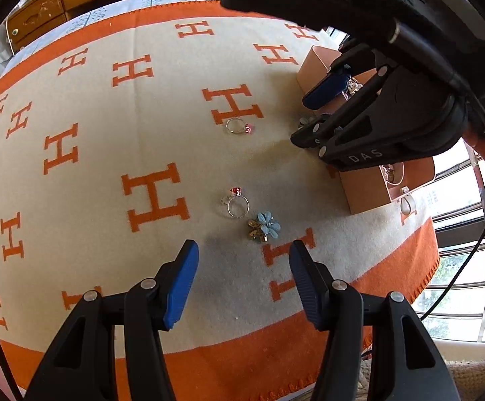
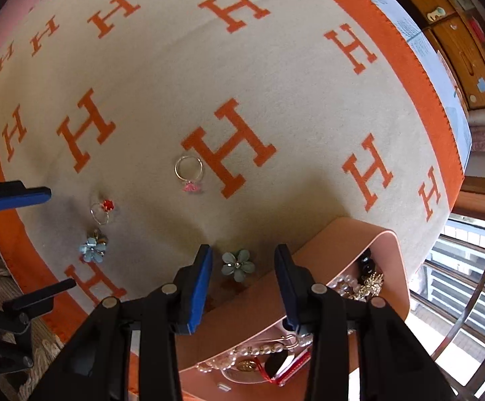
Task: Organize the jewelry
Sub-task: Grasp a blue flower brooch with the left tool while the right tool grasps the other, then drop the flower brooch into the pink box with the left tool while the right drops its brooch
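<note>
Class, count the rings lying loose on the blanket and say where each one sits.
2. The pink-stone ring lies beside a large orange H; the red-stone ring lies next to the blue flower piece. The pink box may hide others.

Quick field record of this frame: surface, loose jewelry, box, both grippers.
surface: cream and orange H-pattern blanket
loose pieces: pink-stone ring; red-stone ring; blue flower piece beside it; second blue flower by the box
box: pink jewelry box, pearls and other pieces inside
left gripper: open, empty, above the blanket
right gripper: open, empty, over the box edge
</note>
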